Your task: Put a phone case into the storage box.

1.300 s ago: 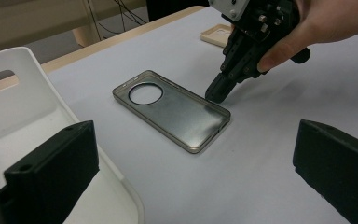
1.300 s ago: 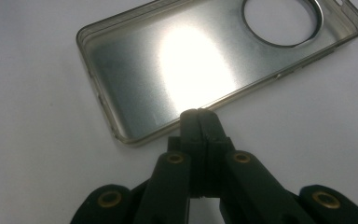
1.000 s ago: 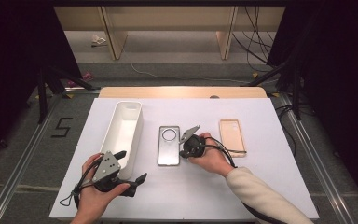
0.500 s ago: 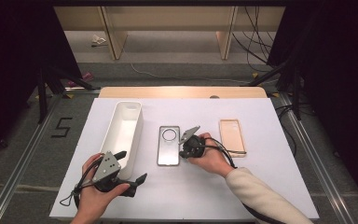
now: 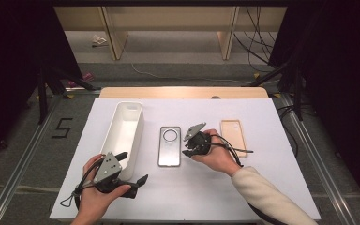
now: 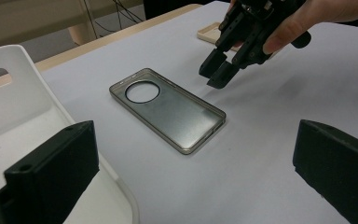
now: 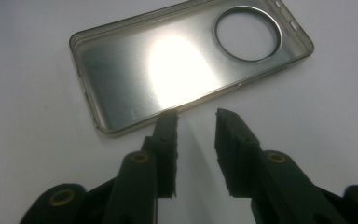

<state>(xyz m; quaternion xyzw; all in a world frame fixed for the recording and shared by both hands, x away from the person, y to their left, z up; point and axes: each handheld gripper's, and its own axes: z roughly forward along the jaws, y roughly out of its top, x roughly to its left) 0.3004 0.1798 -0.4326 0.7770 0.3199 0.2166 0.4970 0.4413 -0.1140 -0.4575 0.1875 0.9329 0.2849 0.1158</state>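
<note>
Nothing has shifted: right tongs [image 7: 196,122] slightly parted beside the smoky translucent phone case [image 7: 186,60]; left tongs [image 6: 193,163] wide, empty.

Overhead light left the white table [image 5: 262,187] bright amid dark surroundings from nine to three o'clock, threw glare onto the grey phone case [image 7: 177,70], and nearby black jaws blurred.
</note>
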